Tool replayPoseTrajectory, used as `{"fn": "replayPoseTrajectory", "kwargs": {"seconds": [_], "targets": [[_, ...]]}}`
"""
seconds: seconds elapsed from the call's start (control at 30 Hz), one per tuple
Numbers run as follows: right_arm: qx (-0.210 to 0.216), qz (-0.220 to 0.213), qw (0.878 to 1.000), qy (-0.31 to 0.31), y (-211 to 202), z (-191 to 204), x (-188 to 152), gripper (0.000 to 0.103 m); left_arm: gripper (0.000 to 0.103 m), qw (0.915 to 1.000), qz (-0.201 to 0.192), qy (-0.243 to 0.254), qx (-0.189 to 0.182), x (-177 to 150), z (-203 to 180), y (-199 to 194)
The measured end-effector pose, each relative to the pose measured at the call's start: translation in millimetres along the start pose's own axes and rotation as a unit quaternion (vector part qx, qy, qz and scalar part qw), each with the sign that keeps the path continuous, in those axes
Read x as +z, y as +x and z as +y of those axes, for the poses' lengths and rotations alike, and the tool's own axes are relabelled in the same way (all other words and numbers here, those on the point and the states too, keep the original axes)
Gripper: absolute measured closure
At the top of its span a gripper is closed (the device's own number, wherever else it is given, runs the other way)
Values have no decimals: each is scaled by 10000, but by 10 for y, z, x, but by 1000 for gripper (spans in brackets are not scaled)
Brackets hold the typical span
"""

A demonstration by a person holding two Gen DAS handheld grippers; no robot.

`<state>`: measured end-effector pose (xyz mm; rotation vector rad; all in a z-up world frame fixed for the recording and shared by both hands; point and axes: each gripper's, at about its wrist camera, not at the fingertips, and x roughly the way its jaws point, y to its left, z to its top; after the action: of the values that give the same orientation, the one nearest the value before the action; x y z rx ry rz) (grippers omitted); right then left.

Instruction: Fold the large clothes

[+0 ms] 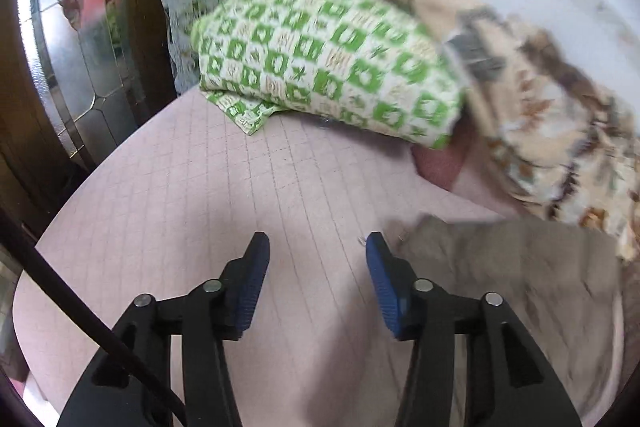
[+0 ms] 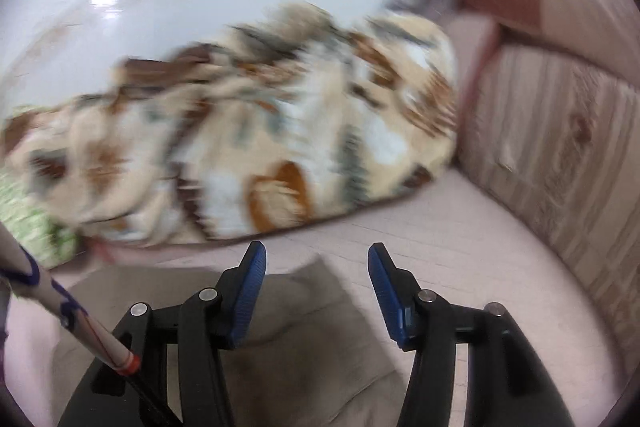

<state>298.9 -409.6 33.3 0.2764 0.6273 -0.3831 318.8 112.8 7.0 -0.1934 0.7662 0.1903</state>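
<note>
A grey-brown garment lies flat on the pink quilted bed sheet, to the right of my left gripper. The left gripper is open and empty, above bare sheet. In the right wrist view the same garment lies under and between the fingers of my right gripper, with a raised corner just ahead of the left finger. The right gripper is open and holds nothing. Both views are blurred by motion.
A green-and-white patterned folded blanket and a beige floral blanket are piled at the back of the bed. A striped headboard or cushion stands at the right. A wooden door frame with glass is at the left.
</note>
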Motion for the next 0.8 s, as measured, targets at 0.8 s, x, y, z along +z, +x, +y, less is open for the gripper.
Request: {"fn": "replayPoseTrajectory", "kwargs": {"seconds": [0.8], "targets": [[-283, 1200, 9846, -1238, 1457, 1809, -1119, 60, 35, 9940, 712, 80, -825, -1271, 99, 73]]}}
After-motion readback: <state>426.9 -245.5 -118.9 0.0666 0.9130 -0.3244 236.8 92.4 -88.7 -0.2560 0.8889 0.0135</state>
